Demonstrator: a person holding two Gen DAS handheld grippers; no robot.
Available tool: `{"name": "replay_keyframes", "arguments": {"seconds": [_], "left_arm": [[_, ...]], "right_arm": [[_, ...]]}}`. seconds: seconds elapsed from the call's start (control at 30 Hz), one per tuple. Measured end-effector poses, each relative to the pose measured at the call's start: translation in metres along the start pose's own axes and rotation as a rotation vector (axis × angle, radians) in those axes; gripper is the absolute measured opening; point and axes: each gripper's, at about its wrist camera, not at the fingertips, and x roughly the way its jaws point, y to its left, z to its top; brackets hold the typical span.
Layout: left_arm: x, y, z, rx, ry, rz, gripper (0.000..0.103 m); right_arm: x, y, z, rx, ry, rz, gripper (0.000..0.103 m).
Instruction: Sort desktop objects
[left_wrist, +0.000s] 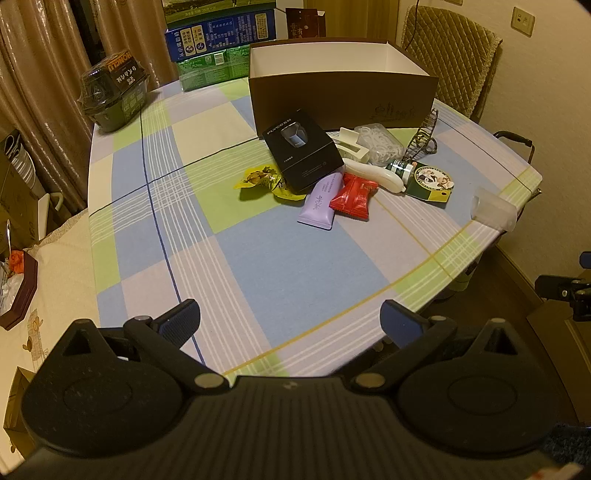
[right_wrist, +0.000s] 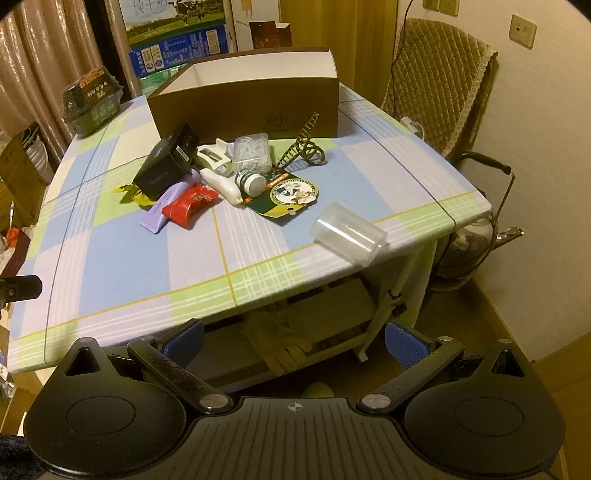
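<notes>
Plaid cloth in blue, green and lilac covers the table (left_wrist: 258, 258) in front of you, and both of your grippers hang back over its near edge with nothing in them. Your left gripper (left_wrist: 290, 319) has its blue-padded fingers (left_wrist: 181, 321) spread wide apart above the cloth; your right gripper (right_wrist: 293, 339) has its fingers just as far apart, held past the near right corner of the table. At the far left sits a dark plastic food container (left_wrist: 114, 92) near the curtain. Moving right, the clutter begins with a yellow snack wrapper (left_wrist: 262, 179), partly tucked under a black box (left_wrist: 303, 149) that lies tilted on top of the heap. Just right of that, a lilac tube (left_wrist: 321, 201) runs out from under the black box toward you, with a red candy packet (left_wrist: 354, 197) touching its right side. Behind the heap stands the open brown cardboard box (left_wrist: 343, 99) with its white inside showing. Further right you have a white hair clip (left_wrist: 351, 146), a clear case of white bits (left_wrist: 378, 142), a white bottle (left_wrist: 373, 177) lying on its side, a small green jar (right_wrist: 251, 181) resting on a round-printed green card (right_wrist: 291, 194), and a dark patterned hair claw (right_wrist: 303, 147) standing upright. At the right, well apart from the rest, a clear plastic cup (right_wrist: 349, 234) lies on its side near the table's edge.
</notes>
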Motion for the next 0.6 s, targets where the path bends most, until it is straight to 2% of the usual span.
{"name": "replay_keyframes", "arguments": {"seconds": [0.6], "left_arm": [[0.0000,0.0028,-0.0027,-0.009,0.003,0.002,0.102]], "right_arm": [[0.0012,0.0060,0.0045,-0.041,0.002,0.023,0.101]]}}
